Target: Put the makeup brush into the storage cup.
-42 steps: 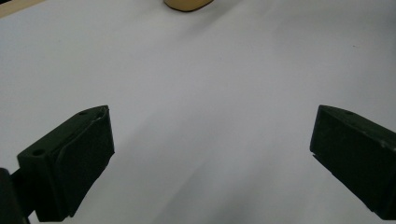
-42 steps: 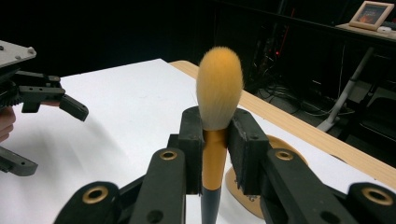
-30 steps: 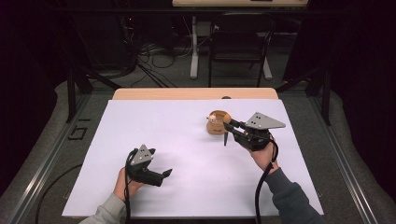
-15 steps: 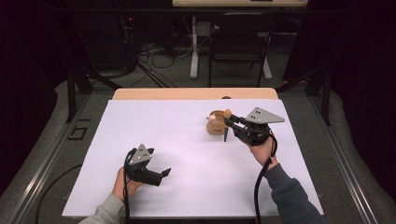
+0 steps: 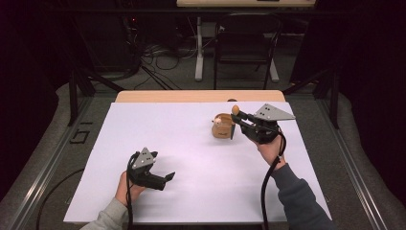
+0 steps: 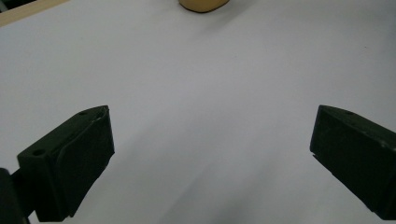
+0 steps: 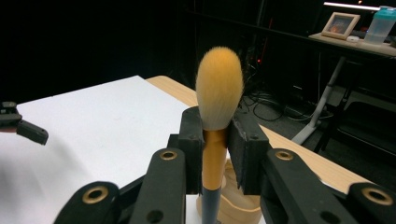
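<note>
Gripping a makeup brush (image 7: 217,100) upright at its gold ferrule, the right gripper (image 5: 235,122) sits right of centre, just beside a wooden holder (image 5: 221,128), possibly touching. Left gripper (image 5: 165,178), lower left, jaws wide apart over the white table sheet (image 5: 182,139).

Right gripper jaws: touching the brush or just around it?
Touching. In the right gripper view, the right gripper has both jaw pads pressed flat against the gold ferrule of the makeup brush, with no gap on either side.
</note>
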Available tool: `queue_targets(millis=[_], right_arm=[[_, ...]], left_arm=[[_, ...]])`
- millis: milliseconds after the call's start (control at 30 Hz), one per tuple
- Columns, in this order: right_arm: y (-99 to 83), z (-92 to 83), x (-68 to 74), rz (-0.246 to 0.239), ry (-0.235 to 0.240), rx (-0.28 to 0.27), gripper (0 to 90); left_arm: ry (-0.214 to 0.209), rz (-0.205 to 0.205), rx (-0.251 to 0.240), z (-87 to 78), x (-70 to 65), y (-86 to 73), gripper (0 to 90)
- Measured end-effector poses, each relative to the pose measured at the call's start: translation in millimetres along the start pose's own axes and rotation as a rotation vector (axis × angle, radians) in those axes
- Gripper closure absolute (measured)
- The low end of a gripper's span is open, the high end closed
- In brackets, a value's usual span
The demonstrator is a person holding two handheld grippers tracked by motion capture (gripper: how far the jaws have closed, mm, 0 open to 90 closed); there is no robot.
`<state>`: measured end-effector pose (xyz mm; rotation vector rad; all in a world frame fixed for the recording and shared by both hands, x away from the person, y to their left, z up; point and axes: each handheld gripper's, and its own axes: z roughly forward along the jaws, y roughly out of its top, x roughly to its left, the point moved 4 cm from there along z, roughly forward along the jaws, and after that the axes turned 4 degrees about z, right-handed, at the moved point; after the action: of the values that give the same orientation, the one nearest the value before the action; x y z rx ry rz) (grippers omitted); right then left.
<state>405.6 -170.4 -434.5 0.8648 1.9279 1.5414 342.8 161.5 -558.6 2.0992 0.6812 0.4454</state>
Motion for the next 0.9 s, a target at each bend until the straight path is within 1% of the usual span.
queue_targets(millis=[400,533,900], right_arm=[[13.6,1.4,-5.4,0.003,-0.012,-0.035,76.2],[16.3,2.9,-7.6,0.004,-0.015,-0.038,76.2],[20.8,12.5,-14.9,0.011,-0.027,-0.051,76.3]], left_arm=[[0.003,0.006,-0.005,0.4,-0.1,0.6,0.0],[0.003,0.010,-0.005,0.9,-0.8,1.0,0.0],[0.008,0.015,-0.007,1.5,-1.1,1.5,0.0]])
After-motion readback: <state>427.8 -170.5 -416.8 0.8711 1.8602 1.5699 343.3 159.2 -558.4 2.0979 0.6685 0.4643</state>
